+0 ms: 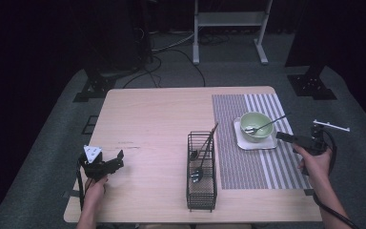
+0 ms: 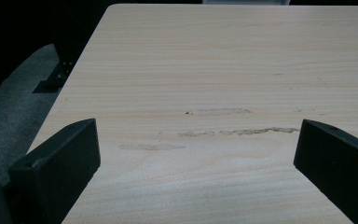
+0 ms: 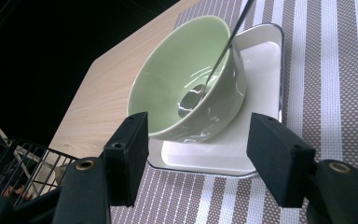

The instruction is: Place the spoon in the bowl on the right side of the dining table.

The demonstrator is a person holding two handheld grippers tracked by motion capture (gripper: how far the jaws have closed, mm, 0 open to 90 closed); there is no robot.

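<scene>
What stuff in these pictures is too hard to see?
- Basket contents, high view: too small and dark to count the utensils.
- Basket, right gripper view: cut off by the left edge and partly hidden by the jaw.
- Spoon handle, right gripper view: cut off by the top edge.

- A pale wooden counter (image 1: 152,119) is standing on grey carpet (image 1: 43,157).
- A white metal frame (image 1: 231,28) is rising at twelve o'clock.
- Black cables (image 1: 171,52) are trailing across the floor.
- Darkness is swallowing the surrounding walls.
</scene>
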